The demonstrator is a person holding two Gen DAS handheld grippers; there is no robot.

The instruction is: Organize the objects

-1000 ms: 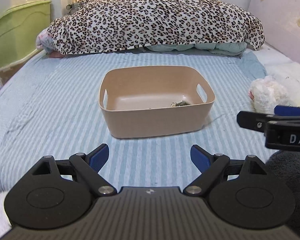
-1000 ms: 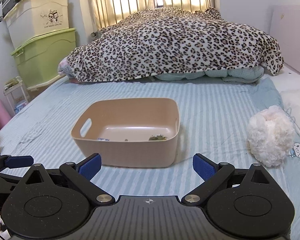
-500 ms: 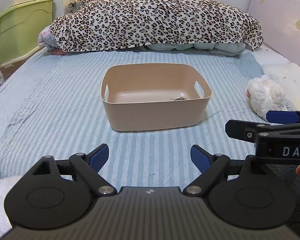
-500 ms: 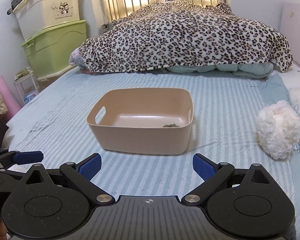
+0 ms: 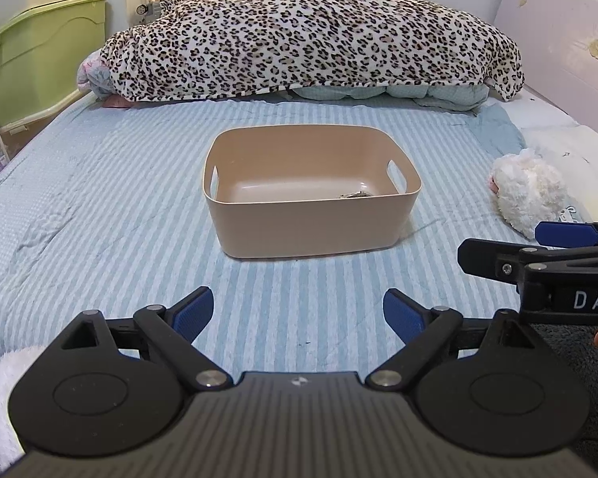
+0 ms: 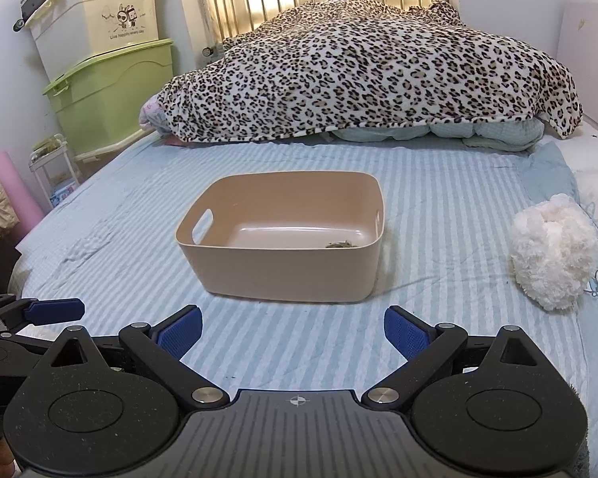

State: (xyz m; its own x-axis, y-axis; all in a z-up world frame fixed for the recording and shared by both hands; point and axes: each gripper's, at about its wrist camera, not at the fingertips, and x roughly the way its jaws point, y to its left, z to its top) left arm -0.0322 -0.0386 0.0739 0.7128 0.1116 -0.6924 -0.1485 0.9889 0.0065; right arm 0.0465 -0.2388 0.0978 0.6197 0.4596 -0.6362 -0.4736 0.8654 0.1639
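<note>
A beige plastic bin (image 5: 313, 225) (image 6: 283, 273) with cut-out handles stands on the blue striped bed sheet (image 5: 99, 207). A small dark object (image 5: 355, 195) (image 6: 341, 244) lies on its floor at the right. A white fluffy plush toy (image 5: 528, 193) (image 6: 550, 263) lies on the sheet right of the bin. My left gripper (image 5: 299, 312) is open and empty, short of the bin. My right gripper (image 6: 293, 328) is open and empty, also short of the bin. It shows side-on at the right of the left wrist view (image 5: 538, 255).
A leopard-print blanket (image 6: 370, 75) is heaped across the far end of the bed, over light blue bedding. Green and cream storage boxes (image 6: 111, 79) are stacked at the left by the wall. A white fluffy cloth (image 5: 4, 390) lies at my near left. A dark fleece (image 5: 578, 342) lies at my near right.
Both grippers have drawn back from the bin and risen a little; the bin looks smaller and farther. Both stay open and empty.
</note>
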